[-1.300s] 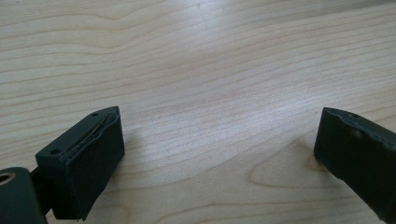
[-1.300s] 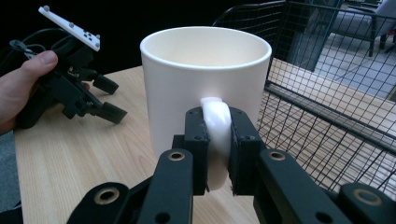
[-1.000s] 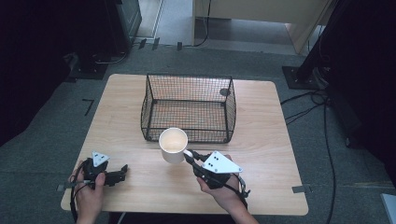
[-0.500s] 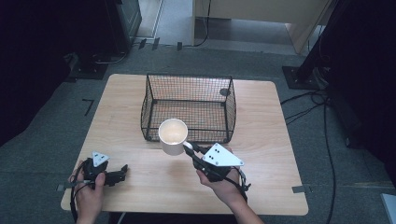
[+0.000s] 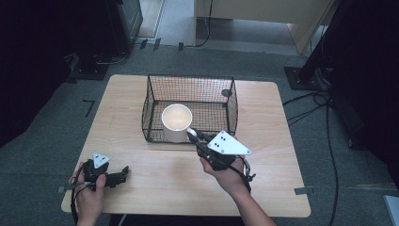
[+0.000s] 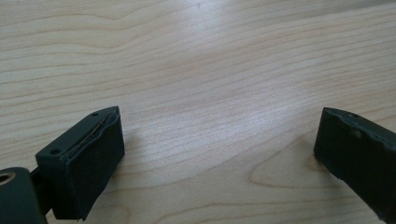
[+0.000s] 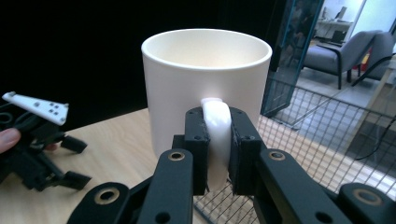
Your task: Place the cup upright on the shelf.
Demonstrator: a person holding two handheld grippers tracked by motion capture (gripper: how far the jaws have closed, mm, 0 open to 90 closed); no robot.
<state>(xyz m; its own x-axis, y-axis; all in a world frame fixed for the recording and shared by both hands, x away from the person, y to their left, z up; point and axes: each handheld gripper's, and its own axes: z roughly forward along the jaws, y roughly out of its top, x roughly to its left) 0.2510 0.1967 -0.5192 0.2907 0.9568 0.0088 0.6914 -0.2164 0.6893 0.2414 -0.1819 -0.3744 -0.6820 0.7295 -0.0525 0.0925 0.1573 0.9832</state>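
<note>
High view, left tongs [image 5: 123, 172]: lying low on the near-left part of the table [image 5: 141, 188], held in the person's left hand [image 5: 88, 197].
Left gripper view, left tongs [image 6: 219, 154]: jaws spread wide apart, bare wood grain between them.
Mug [image 5: 177, 122]: white, upright, at the near wall of the wire basket [image 5: 226, 117]; whether it stands on the table or is lifted clear is hard to tell from above.
Wire basket: black mesh, in the middle of the table, a small dark round thing [image 5: 226, 92] in its far-right corner.
High view, right tongs [image 5: 194, 137]: reaching up-left to the mug from the right hand [image 5: 230, 176].
Right gripper view, right tongs [image 7: 217, 140]: clamped on the mug's handle [image 7: 215, 126], one jaw on each side.
</note>
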